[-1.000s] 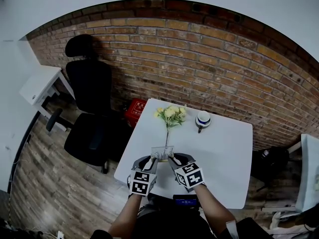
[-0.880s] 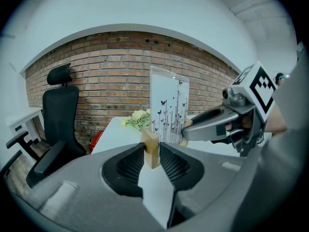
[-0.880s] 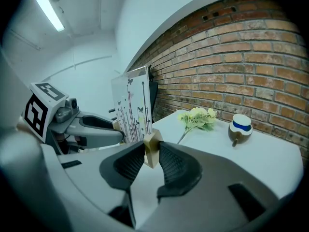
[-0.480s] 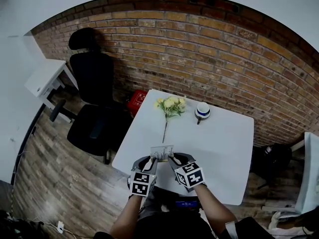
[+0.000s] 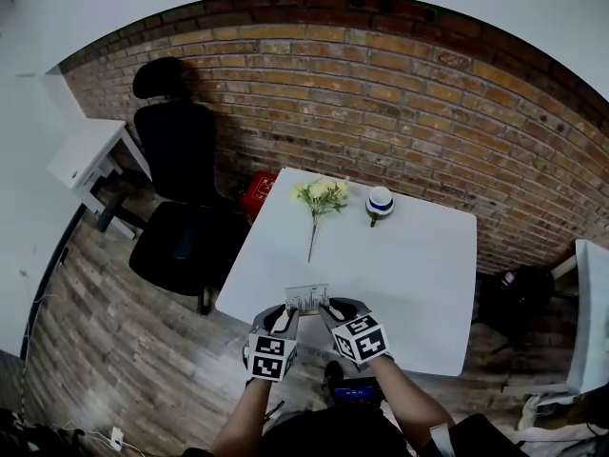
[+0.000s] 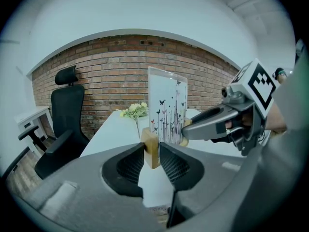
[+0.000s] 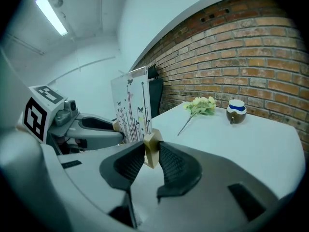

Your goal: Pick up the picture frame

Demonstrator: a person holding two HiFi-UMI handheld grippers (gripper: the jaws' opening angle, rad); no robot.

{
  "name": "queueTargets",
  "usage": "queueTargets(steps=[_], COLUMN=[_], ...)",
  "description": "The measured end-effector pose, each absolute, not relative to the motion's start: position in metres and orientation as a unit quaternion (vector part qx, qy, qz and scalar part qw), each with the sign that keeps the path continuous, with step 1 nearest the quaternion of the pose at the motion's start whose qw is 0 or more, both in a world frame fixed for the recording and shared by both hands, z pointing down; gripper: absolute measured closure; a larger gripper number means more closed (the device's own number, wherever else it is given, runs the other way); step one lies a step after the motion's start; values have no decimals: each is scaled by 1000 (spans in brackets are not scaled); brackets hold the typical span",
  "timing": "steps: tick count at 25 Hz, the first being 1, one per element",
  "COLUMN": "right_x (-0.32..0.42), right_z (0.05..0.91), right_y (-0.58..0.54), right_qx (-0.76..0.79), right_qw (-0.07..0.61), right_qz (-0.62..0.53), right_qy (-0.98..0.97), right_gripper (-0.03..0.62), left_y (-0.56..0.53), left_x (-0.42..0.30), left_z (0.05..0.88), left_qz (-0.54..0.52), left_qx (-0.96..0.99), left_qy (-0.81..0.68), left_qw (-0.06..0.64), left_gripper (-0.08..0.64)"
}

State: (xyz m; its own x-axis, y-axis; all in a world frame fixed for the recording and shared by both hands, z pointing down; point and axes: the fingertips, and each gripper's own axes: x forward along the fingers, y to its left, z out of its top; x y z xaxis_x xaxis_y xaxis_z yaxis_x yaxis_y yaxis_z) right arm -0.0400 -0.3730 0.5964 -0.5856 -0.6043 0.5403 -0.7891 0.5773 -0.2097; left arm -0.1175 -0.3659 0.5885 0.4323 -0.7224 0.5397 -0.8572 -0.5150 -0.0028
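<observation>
butterfly-print picture frame (image 5: 308, 298), wooden feet (image 6: 151, 148) clamped in left gripper (image 5: 291, 311), right gripper (image 5: 329, 310)

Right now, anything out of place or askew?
Only the yellow flowers: lying flat on the white table, no vase. The picture frame is held upright, left gripper and right gripper clamped on its wooden feet.

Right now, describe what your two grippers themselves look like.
The left gripper and the right gripper both have smooth grey moulded bodies with dark, ribbed pads lining the jaws. Each carries a white cube printed with black square markers.
</observation>
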Motion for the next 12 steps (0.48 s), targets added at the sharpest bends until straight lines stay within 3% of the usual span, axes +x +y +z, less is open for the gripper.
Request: queueTargets(steps=[12], right_x=[-86], right_z=[594], right_y=[-270], right_qx=[414], right_qw=[224], right_qz=[207], right_qy=[-858], right_gripper=[492], left_y=[-263], left_x=[-164], left_z=[590], left_qz=[232], left_qx=[842], left_qy=[-468], left_qw=[138], left_gripper=[453])
